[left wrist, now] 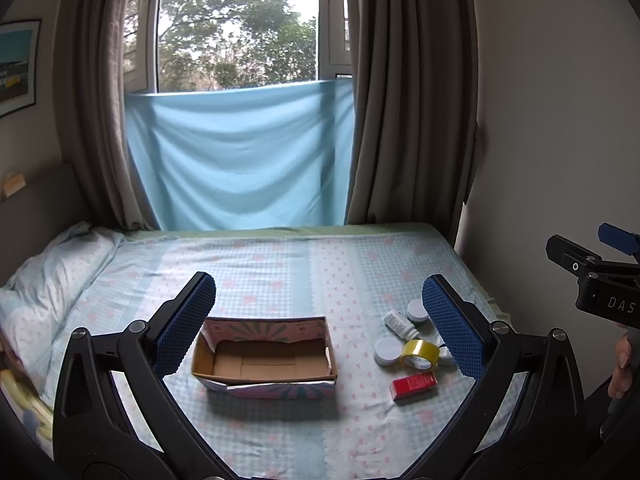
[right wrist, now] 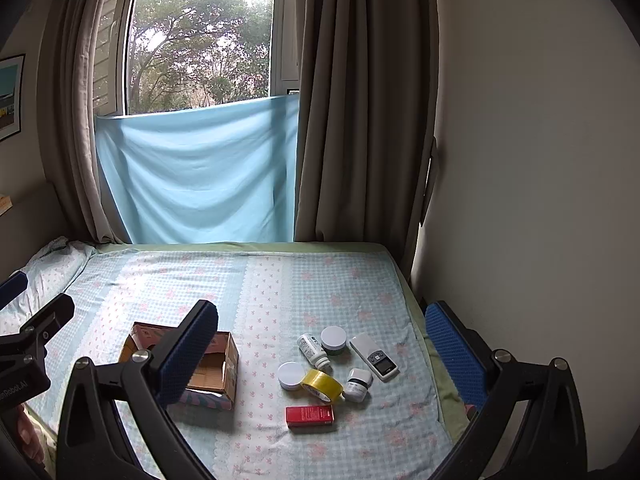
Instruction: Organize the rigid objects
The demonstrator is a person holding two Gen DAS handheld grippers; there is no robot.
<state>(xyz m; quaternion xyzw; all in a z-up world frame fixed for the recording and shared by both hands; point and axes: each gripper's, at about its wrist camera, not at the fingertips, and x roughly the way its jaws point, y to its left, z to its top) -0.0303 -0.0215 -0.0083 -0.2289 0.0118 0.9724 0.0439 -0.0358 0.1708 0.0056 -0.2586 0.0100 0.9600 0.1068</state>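
Note:
An empty cardboard box (left wrist: 265, 356) (right wrist: 218, 364) lies open on the bed. To its right sits a cluster: a red box (left wrist: 414, 386) (right wrist: 309, 416), a yellow tape roll (left wrist: 420, 355) (right wrist: 322, 386), a white bottle (left wrist: 400, 324) (right wrist: 313, 350), two white-lidded jars (right wrist: 333, 339) (right wrist: 291, 375), a small white jar (right wrist: 357, 384) and a white remote (right wrist: 374, 356). My left gripper (left wrist: 319, 320) hovers open above the box. My right gripper (right wrist: 322, 350) hovers open above the cluster. Both hold nothing.
The bed (left wrist: 280, 264) carries a light checked sheet and a pillow (left wrist: 48, 280) at the left. A blue cloth (left wrist: 240, 156) and brown curtains (left wrist: 412, 120) hang behind. A wall (right wrist: 520, 160) borders the bed's right edge. A hand (left wrist: 622, 364) holds the right gripper's handle.

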